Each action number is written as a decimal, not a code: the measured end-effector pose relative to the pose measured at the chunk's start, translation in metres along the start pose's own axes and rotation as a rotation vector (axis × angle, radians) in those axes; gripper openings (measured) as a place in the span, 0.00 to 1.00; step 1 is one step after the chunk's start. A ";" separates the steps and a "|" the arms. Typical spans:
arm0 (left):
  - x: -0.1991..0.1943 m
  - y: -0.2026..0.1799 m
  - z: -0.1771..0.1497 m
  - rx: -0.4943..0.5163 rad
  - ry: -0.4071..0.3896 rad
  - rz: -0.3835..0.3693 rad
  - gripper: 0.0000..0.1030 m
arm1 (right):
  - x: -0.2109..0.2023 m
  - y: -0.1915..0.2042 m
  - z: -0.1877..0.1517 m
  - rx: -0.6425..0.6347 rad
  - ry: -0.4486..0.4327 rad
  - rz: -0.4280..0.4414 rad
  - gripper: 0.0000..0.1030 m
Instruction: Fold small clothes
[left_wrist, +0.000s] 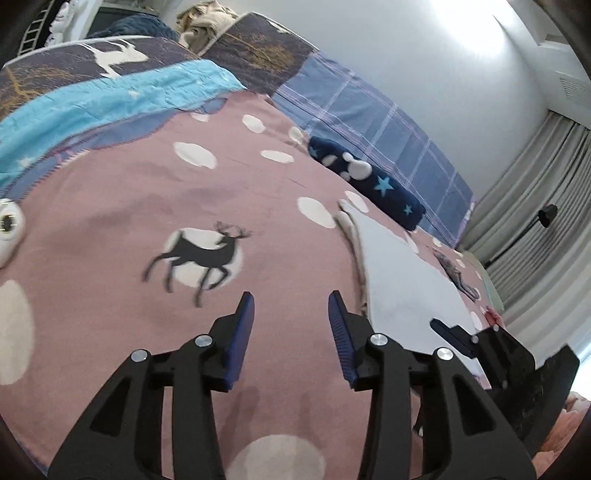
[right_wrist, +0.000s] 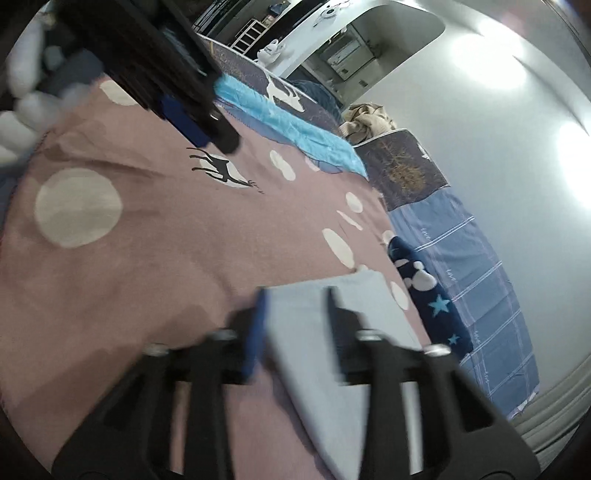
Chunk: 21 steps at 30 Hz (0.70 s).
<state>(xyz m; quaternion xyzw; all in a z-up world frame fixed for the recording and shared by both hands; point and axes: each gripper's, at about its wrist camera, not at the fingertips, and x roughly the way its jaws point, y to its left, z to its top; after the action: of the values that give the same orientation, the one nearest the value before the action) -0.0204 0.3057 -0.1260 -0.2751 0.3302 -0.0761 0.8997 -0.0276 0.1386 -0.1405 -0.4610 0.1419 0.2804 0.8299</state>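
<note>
Lying flat on the pink bedspread (left_wrist: 110, 229), a folded pale grey garment (left_wrist: 399, 280) sits near a rolled dark blue cloth with stars (left_wrist: 369, 184). Left gripper (left_wrist: 291, 306) hovers over bare bedspread just beside the garment, jaws apart, nothing between. Right gripper (right_wrist: 295, 299) is over the garment's near part, jaws apart, picture blurred; pads not pressing.

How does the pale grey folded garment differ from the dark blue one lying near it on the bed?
The grey garment is plain and pale; the dark blue garment carries stars and white shapes. The grey one lies flat in a broad rectangle; the blue one looks like a narrower, thicker bundle. The grey one sits under the right tool; the blue one lies beyond it, by the checked sheet. Both rest on the bed.
</note>
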 end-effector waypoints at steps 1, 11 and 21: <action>0.004 -0.003 0.001 0.006 0.011 -0.012 0.43 | -0.003 0.001 -0.002 -0.003 0.010 -0.001 0.40; 0.086 -0.034 0.018 0.057 0.201 -0.205 0.58 | 0.032 0.020 -0.004 -0.076 0.171 -0.036 0.40; 0.200 -0.081 0.068 0.148 0.401 -0.236 0.59 | 0.048 0.012 0.001 0.009 0.241 -0.064 0.41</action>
<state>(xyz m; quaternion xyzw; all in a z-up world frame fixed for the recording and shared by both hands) 0.1807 0.2044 -0.1494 -0.2243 0.4612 -0.2579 0.8188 0.0038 0.1604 -0.1724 -0.4921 0.2268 0.1956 0.8174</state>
